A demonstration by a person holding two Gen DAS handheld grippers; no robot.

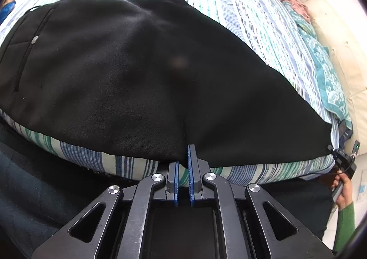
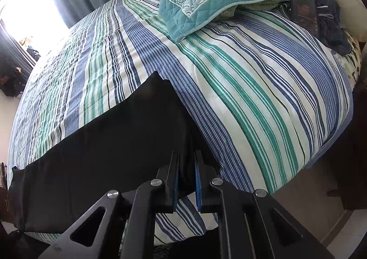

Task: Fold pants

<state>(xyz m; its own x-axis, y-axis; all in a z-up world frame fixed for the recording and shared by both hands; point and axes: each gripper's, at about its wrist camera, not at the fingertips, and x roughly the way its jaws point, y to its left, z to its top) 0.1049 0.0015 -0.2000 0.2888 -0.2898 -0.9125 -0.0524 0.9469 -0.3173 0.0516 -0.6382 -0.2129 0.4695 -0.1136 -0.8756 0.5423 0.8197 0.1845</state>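
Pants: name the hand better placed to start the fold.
Right, probably. The right gripper is shut on the pants at the leg end, free to carry it toward the waist; the left gripper pinches the near edge mid-length, fit to anchor.

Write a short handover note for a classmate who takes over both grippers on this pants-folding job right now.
Left gripper: shut on the near edge of the black pants.
Right gripper: shut on the pants' near edge at the far right corner.
Pants lie spread along the near side of the striped bedspread, pocket end to the left.
Done: both near-edge grips taken.
Left: probably lift and carry this edge over to make the fold, then smooth it.
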